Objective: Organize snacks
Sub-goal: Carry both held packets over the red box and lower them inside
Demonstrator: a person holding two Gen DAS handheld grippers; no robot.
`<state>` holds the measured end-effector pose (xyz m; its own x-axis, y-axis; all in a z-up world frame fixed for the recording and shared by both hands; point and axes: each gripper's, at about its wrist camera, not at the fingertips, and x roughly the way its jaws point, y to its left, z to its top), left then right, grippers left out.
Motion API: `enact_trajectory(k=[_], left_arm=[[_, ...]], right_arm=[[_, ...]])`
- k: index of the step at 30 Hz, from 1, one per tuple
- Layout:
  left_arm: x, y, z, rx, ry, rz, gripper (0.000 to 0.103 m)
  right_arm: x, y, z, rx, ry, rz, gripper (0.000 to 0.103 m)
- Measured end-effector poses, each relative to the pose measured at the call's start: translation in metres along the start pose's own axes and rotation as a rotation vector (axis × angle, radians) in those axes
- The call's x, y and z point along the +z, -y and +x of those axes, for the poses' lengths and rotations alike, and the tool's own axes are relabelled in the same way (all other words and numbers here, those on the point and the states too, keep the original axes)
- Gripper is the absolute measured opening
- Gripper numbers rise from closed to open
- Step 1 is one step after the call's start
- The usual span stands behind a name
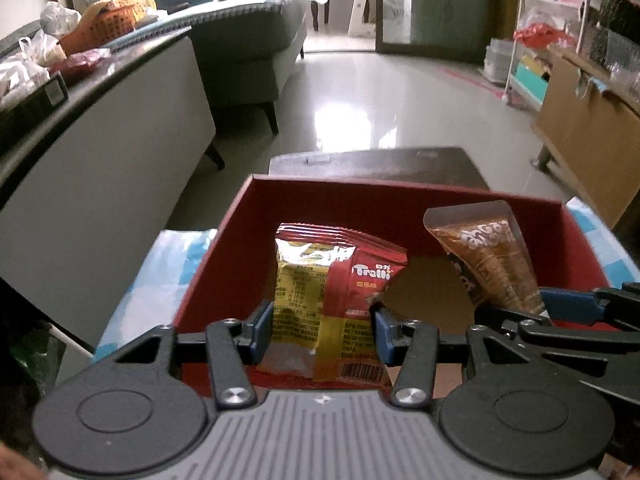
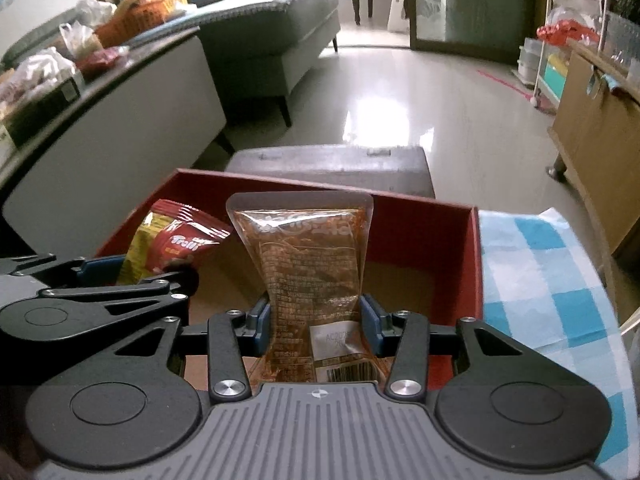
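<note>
A red box with a brown cardboard floor stands on a blue-checked cloth. My left gripper is shut on a red and gold Trolli packet, held upright over the box's left half. My right gripper is shut on a clear pouch of brown snack, held upright over the box's right half. In the left wrist view the pouch and right gripper show at right. In the right wrist view the Trolli packet and left gripper show at left.
The red box sits on the checked cloth. A dark grey stool stands just beyond the box. A white cabinet with bags on top is at left, a grey sofa behind, cardboard box at right.
</note>
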<state>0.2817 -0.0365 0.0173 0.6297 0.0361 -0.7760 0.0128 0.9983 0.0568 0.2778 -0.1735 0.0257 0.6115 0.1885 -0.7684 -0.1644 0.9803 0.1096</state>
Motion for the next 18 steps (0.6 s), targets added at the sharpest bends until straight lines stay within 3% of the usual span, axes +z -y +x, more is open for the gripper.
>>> enact_trajectory(k=[11, 18], left_arm=[[-0.013, 0.004, 0.023, 0.055, -0.059, 0.04, 0.045], [-0.014, 0.007, 0.026, 0.069, -0.063, 0.057, 0.049]], right_arm=[[-0.009, -0.006, 0.031, -0.011, -0.085, -0.029, 0.053], [-0.012, -0.01, 0.033, -0.027, -0.086, -0.043, 0.056]])
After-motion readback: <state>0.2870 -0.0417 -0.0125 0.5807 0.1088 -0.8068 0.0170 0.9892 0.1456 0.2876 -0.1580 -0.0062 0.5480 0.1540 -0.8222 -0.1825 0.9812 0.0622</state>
